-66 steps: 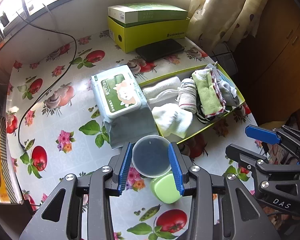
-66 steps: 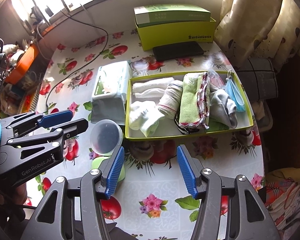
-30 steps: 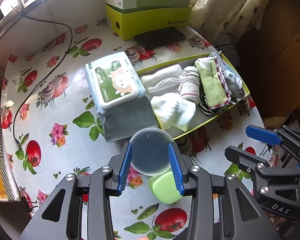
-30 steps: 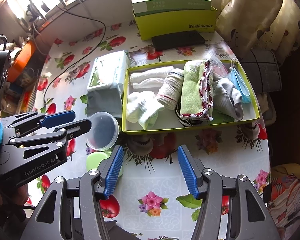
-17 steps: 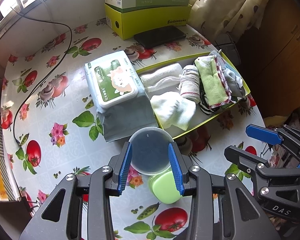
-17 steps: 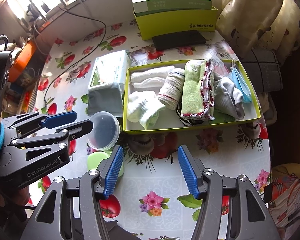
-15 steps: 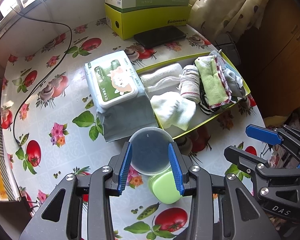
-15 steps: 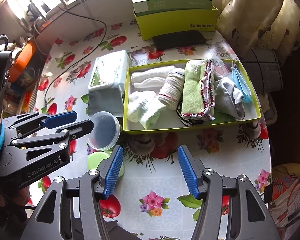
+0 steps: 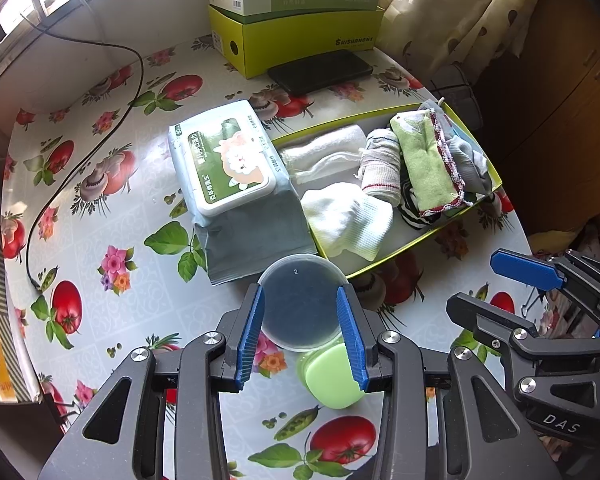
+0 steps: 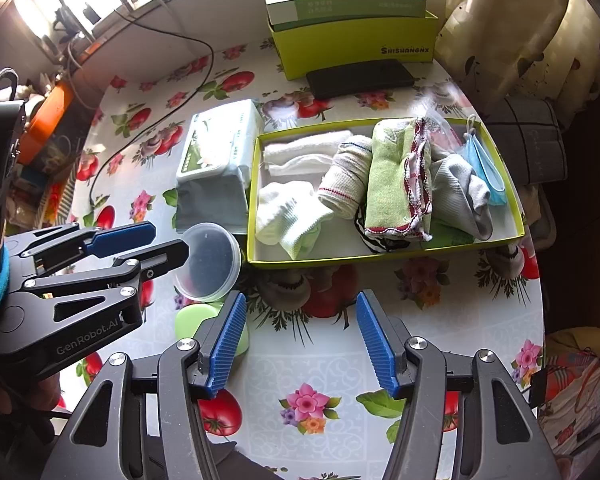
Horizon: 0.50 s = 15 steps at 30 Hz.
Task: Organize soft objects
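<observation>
Over the flower-and-tomato patterned oilcloth surface (image 9: 100, 208), almost nothing moves: compared with a second ago both hand-held tools hang in the same spots, and only further back, a couple of seconds ago, did the left one sit a touch nearer the tray. The left gripper (image 9: 300, 320) keeps its blue ribbed jaws clamped on the rim of a round clear plastic container with a dark inside (image 9: 302, 304), held lifted above a small pale green rounded case (image 9: 332, 376) that lies on the cloth beneath it. The right gripper (image 10: 300, 344) hovers with its jaws standing apart and nothing between them, just short of the near wall of the shallow lime-green cardboard tray (image 10: 384, 256). Inside that tray the soft things already lie side by side: a white rolled towel (image 10: 306, 148), a pair of white ribbed socks (image 10: 288, 216), a cream sock with a red stripe (image 10: 346, 180), a green cloth with red-edged trim (image 10: 396, 176), a grey sock (image 10: 460, 192) and a blue face mask (image 10: 484, 168) at the far end. A white-and-green pack of wet wipes (image 9: 228, 164) rests just left of the tray, touching its side. To my eye this stillness means a pause: the sorting looks largely done, and the held container, not a soft thing, probably wants setting aside.
</observation>
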Tool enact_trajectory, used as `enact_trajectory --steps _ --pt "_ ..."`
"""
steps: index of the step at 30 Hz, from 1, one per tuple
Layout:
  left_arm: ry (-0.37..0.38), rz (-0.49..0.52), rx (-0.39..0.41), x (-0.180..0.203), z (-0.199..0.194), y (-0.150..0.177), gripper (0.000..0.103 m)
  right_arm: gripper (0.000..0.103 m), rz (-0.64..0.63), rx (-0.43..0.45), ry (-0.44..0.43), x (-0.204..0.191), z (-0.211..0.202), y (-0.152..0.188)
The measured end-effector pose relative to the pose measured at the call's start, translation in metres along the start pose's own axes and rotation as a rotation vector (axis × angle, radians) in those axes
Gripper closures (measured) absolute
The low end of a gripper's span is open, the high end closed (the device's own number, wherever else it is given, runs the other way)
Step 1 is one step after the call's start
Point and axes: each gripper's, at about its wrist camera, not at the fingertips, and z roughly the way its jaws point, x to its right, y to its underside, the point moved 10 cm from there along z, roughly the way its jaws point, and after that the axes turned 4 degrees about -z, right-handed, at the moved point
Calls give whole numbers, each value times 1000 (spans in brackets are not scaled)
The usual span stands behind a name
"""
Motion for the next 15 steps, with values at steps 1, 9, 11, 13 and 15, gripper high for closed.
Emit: enact_trajectory --steps 1,9,11,13,15 --pt "0 -2 -1 0 0 0 64 45 0 0 0 0 0 0" --pt "1 1 -5 1 2 1 64 45 0 0 0 0 1 1" --pt "1 1 -5 1 2 1 64 45 0 -1 -1 0 1 0" --pt "1 1 -5 2 2 1 64 45 0 0 -1 0 1 0" --pt "1 1 -6 2 3 1 64 45 0 0 -2 -1 1 1"
